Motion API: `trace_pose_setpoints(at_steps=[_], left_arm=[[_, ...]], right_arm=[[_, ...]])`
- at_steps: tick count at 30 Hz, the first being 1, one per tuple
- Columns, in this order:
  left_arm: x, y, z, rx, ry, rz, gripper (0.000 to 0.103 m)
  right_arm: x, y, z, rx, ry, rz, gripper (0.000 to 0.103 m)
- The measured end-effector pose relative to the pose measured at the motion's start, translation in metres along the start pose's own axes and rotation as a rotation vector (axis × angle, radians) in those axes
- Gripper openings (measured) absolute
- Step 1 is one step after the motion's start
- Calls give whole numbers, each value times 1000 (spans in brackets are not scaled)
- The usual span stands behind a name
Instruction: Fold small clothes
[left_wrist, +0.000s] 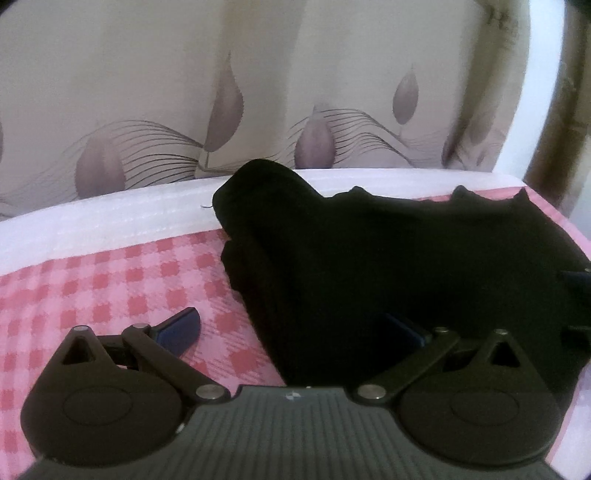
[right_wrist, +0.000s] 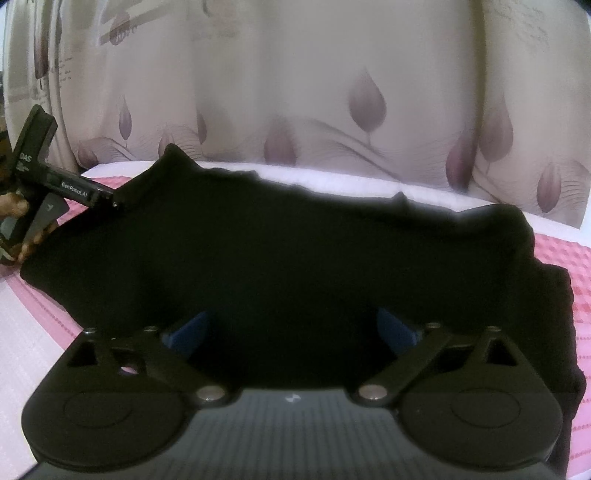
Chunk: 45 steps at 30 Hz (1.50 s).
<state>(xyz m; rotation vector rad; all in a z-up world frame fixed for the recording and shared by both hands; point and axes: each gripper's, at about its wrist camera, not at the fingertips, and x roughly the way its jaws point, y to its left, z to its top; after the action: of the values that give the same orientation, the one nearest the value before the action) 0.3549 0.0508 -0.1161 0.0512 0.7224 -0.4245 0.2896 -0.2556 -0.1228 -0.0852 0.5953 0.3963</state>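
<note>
**Ana:** Two grippers, both spread wide, neither clamped on anything. The left gripper (left_wrist: 291, 328) has one blue pad (left_wrist: 179, 328) over the pink checked cloth (left_wrist: 92, 288) and the other at the edge of the black garment (left_wrist: 369, 258).

**Ben:** And the right gripper (right_wrist: 291, 332)?

**Ana:** Its fingers straddle the near part of the garment (right_wrist: 295, 258), fabric between them but no pinch that I can see. Whether the pads touch the cloth, I can't tell; it's too dark.

**Ben:** Where does the garment lie?

**Ana:** Spread across the checked cloth, its far edge reaching the white foam strip (left_wrist: 110, 214) before the leaf-print curtain (left_wrist: 147, 92). The left end is bunched into a raised hump.

**Ben:** So which step?

**Ana:** I'd judge it's the approach to a grasp, before a fold. Next, each gripper needs to close on a near edge or corner, then lift and carry it over evenly, so that hump doesn't drag.
</note>
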Motion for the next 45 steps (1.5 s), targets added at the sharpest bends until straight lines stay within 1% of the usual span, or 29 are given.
trace_pose_setpoints(at_steps=[3, 8, 9, 11, 12, 14, 15, 16, 17, 18, 19, 20, 21, 22, 24, 25, 26, 27, 29, 30, 31, 32, 34, 36, 37, 38, 42, 45], left_arm=[[3, 0, 2, 10, -3, -12, 102], [5, 0, 4, -3, -13, -57, 95], [5, 0, 5, -13, -11, -66, 93], [4, 1, 6, -40, -10, -98, 83], [3, 3, 7, -64, -4, -118, 83], [3, 8, 10, -134, 22, -186, 83], [4, 10, 12, -163, 30, -221, 80], [6, 13, 13, -200, 42, -266, 66], [8, 14, 13, -227, 50, -289, 54], [10, 16, 12, -257, 56, -318, 50], [13, 17, 11, -292, 62, -361, 40], [17, 16, 8, -319, 67, -395, 35], [19, 14, 6, -324, 59, -412, 33], [19, 12, 4, -320, 37, -410, 33], [18, 11, 0, -321, -3, -366, 34], [17, 12, -1, -324, -18, -359, 38], [17, 14, -1, -326, -25, -368, 49], [17, 17, -2, -329, -31, -380, 55], [15, 20, -2, -321, -42, -406, 79], [14, 19, -1, -303, -39, -417, 84], [13, 15, 1, -270, -31, -424, 91], [13, 10, 3, -223, -19, -416, 92], [14, -3, 7, -149, 2, -378, 90], [16, -8, 7, -160, -1, -347, 69], [17, -9, 7, -170, 2, -326, 31], [18, -11, 7, -182, 8, -311, 27], [14, -14, 1, -269, -41, -278, 27], [4, -12, 1, -362, -90, -287, 26]], right_arm=[[1, 4, 0, -15, 4, -15, 99], [0, 2, 1, -8, 0, -8, 99], [-1, 2, 1, -7, -1, -7, 99], [-1, 2, 2, -6, -1, -6, 99], [-1, 1, 2, -5, -1, -5, 99], [-1, 1, 1, -1, -4, -2, 99], [-1, 1, 1, 1, -5, 0, 99], [-2, 1, 1, 4, -7, 3, 99], [-2, 1, 0, 8, -23, -3, 99], [-2, 0, 0, 11, -25, 1, 100], [-2, 0, 0, 15, -27, 4, 100], [-3, 0, -1, 17, -30, 5, 100], [-3, 0, -1, 20, -33, 8, 100], [-4, 0, -1, 24, -36, 11, 101], [-4, -1, -2, 28, -41, 21, 103], [-4, -1, -2, 29, -41, 22, 103], [-4, -1, -2, 29, -41, 23, 103], [-4, -1, -2, 30, -42, 24, 103], [-4, -2, -3, 36, -45, 28, 103], [-4, -2, -3, 40, -47, 32, 103], [-4, -3, -4, 43, -48, 35, 103], [-4, -3, -4, 46, -50, 36, 103], [-4, -3, -4, 48, -50, 37, 103], [-4, -2, -4, 47, -47, 34, 103], [-4, -1, -4, 46, -46, 32, 103], [-4, 0, -4, 44, -47, 32, 103], [-4, -2, -5, 54, -49, 36, 103], [-9, -10, -6, 108, -82, 61, 103]])
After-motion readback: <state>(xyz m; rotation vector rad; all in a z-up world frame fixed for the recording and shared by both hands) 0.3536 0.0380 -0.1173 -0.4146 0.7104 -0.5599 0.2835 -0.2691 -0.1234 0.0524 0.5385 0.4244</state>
